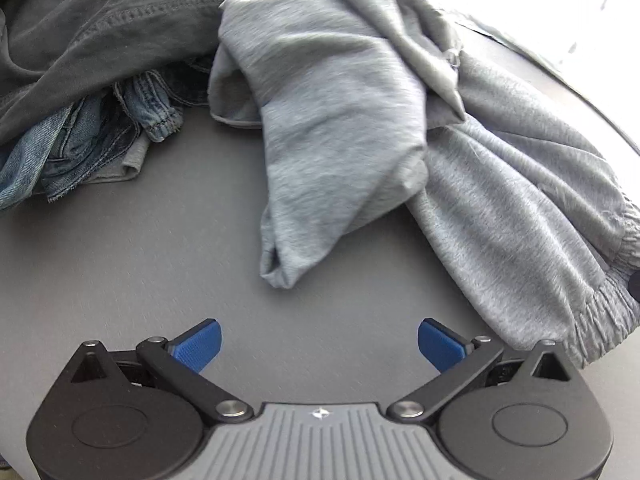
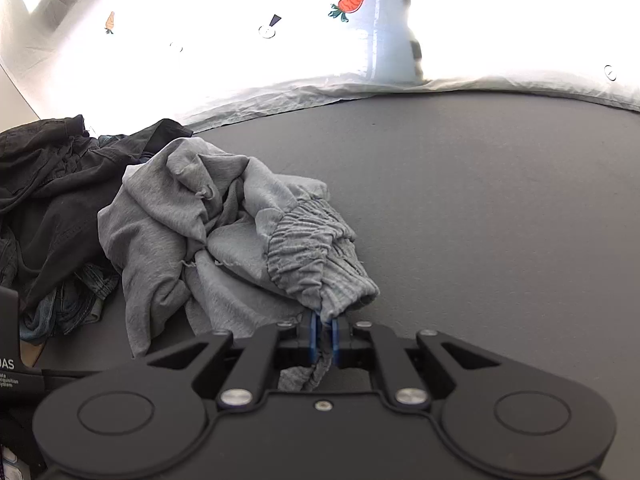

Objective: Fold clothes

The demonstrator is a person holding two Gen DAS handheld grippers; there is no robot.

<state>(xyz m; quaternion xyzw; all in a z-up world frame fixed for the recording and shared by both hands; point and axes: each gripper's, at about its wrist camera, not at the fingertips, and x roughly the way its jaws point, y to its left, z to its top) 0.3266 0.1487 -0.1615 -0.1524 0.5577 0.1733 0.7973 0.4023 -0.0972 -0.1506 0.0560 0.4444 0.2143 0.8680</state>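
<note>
While your right gripper (image 2: pixel 325 334) clamps the elastic waistband of one grey sweatpants (image 2: pixel 208 240) crumpled on the dark table (image 2: pixel 500 200), your left gripper (image 1: pixel 319 346) hangs empty, jaws apart. Two more garments sit beside: one black (image 2: pixel 48 184), one denim (image 1: pixel 80 140).

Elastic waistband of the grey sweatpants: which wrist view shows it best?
The right wrist view: the gathered waistband fills the middle, with the right gripper shut on its edge. The left wrist view shows only part of that elastic band at the right edge, beyond the open left gripper.
</note>
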